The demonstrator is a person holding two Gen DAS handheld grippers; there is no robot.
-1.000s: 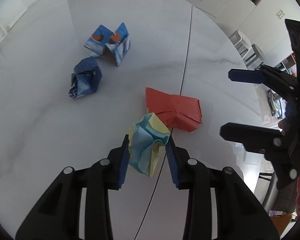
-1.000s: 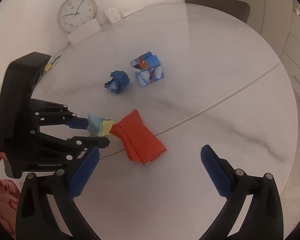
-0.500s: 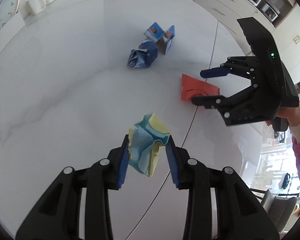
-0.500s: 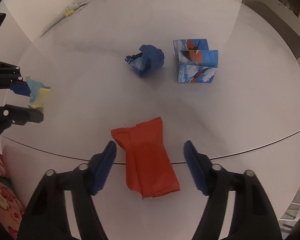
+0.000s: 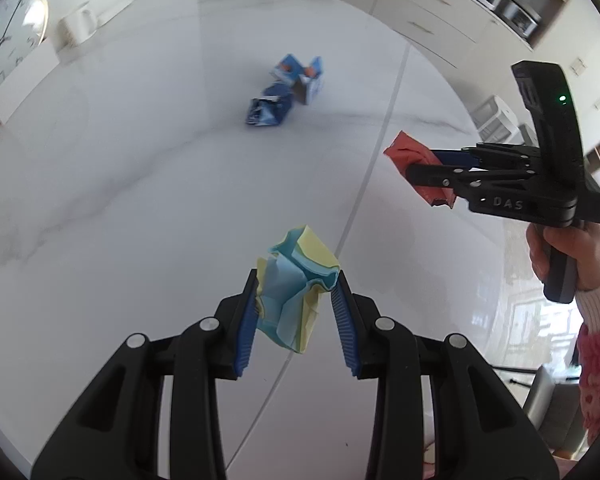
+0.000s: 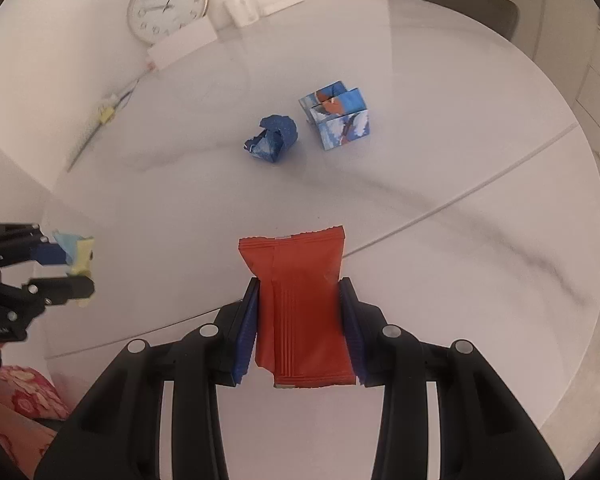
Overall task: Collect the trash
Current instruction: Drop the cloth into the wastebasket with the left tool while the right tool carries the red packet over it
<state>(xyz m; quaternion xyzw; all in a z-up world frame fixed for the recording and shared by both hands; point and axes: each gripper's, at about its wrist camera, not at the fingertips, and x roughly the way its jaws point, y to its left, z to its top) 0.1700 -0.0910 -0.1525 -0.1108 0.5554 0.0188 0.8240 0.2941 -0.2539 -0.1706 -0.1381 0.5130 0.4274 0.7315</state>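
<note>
Red wrapper (image 6: pixel 300 300) pinched btwn pads of right gripper (image 6: pixel 299 320), jaws closing on it, pads already pressing both long edges; lifted off white marble table (image 6: pixel 460 240), just above the seam line. Crumpled blue/yellow paper (image 5: pixel 296 292) clamped in left gripper (image 5: pixel 296 312), held above table near its near edge. In right wrist view, left gripper off to far left w/ paper wad showing at its tips.

Still on table, farther back: crumpled dark blue wrapper (image 6: pixel 272 140) & folded blue printed carton (image 6: pixel 338 120) just beside it on the right, apart from both grippers. Nothing blocking btwn grippers and those two. Wall clock (image 6: pixel 167 6), white mug (image 6: pixel 242 8) at far edge. Hand (image 5: pixel 564 252) w/ pink patterned sleeve on right gripper handle.

Vs 1 s ago: right jaws were wide open, red wrapper flat on table beside paper wad; now gripped & raised. Left gripper same hold on paper, shifted away from wrapper spot.
</note>
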